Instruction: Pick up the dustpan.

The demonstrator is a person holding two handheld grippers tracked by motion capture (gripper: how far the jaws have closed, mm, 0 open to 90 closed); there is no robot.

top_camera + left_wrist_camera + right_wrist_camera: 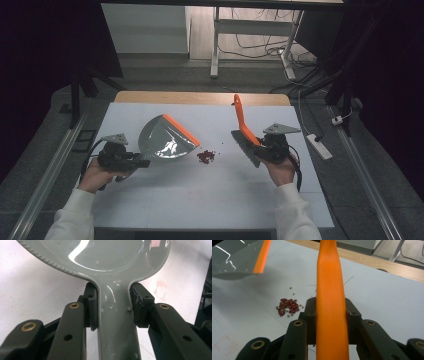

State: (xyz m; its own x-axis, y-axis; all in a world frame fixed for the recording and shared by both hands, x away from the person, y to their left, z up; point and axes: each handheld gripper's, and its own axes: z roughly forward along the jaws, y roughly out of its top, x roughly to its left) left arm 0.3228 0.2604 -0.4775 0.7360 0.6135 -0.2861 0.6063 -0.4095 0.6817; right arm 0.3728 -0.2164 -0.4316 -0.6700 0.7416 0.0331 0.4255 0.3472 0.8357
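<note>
grey glossy plastic dustpan with an orange rubber lip (pixel 167 137) is held by its handle in the left gripper (pixel 142 163), whose jaws are clamped on the narrow neck just below the ribbed rim of the pan. the right gripper (pixel 261 150) is closed on the smooth orange plastic handle of a hand brush with dark bristles (pixel 243 131), the handle rising upright and tilted back above it. the little heap of dark red beans (pixel 205 156), oval and shiny with a few paler crumbs scattered around, lies on the white matte table top (pixel 200 195) between the two tools, near the pan's lip and apart from the bristles.

to sweep well, i judge the orange lip should sit flat on the table just beside the heap, facing the brush. the bristles should land behind the beans and draw in short, light strokes, since such hard round beans will likely roll or skip past the lip.
</note>
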